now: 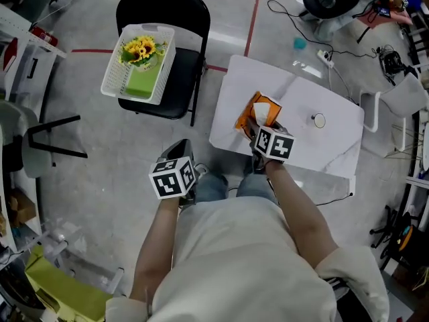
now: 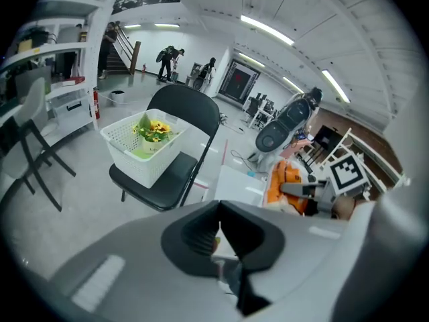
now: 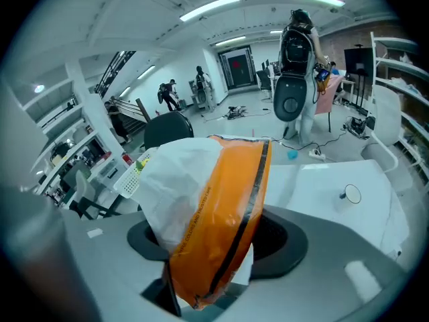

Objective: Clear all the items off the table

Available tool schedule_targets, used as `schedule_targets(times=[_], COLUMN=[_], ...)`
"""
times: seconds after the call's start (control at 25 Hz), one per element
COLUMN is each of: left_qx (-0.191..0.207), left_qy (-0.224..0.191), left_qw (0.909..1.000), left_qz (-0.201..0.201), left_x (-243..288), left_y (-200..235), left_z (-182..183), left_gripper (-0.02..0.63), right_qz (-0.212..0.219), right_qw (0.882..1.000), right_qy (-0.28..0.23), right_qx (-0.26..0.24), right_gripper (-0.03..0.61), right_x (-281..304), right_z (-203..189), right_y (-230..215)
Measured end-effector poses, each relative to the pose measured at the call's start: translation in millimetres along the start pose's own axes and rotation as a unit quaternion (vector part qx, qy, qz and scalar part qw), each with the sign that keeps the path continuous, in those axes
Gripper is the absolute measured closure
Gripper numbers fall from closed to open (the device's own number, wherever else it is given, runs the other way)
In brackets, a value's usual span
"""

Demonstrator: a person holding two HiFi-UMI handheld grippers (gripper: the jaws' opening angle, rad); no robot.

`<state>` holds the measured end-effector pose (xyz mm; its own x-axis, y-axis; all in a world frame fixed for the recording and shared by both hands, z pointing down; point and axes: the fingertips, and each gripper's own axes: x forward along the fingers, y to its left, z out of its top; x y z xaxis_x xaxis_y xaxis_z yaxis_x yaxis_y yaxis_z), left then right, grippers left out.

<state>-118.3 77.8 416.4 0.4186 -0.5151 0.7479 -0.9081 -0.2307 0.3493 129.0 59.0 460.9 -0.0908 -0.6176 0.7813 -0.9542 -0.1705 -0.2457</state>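
An orange and white tissue pack [image 1: 260, 109] [image 3: 214, 206] hangs over the near left part of the white table [image 1: 301, 143], and my right gripper [image 1: 255, 124] [image 3: 209, 274] is shut on it. In the right gripper view the pack fills the space between the jaws. My left gripper [image 1: 179, 145] [image 2: 218, 239] is shut and empty, above the floor left of the table. A small round object [image 1: 319, 120] [image 3: 349, 194] lies on the tabletop. A white basket [image 1: 114, 76] [image 2: 131, 154] with sunflowers [image 1: 141, 48] and a green box stands on a black folding chair [image 1: 182, 86].
A second black chair frame [image 1: 47, 139] stands at far left by shelves. Cables and a power strip [image 1: 325, 57] lie on the floor beyond the table. Red tape lines [image 1: 252, 19] cross the grey floor. People stand far off in the hall.
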Motion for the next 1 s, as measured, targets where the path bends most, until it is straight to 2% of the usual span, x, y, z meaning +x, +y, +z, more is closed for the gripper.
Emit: schedule_targets(times=[0.28,0.6,1.0], left_qx=[-0.022,-0.041,-0.066], left_qy=[-0.010,-0.024,-0.036], left_qw=[0.9996,0.9985,0.9963], left_qz=[0.016,0.028,0.042], left_x=[-20,-35,-45], left_y=[58,99,128], left_z=[1,6,7], left_gripper=[0.604,0.605,0.604], right_qz=[0.036,0.068,0.103], right_qw=[0.998,0.993,0.985], right_qy=[0.002,0.004,0.007], right_qx=[-0.042,-0.098,-0.138], right_gripper=[0.281,0.281,0.281], right_x=[16,27,32], right_z=[0,2,7], right_y=[81,149,202])
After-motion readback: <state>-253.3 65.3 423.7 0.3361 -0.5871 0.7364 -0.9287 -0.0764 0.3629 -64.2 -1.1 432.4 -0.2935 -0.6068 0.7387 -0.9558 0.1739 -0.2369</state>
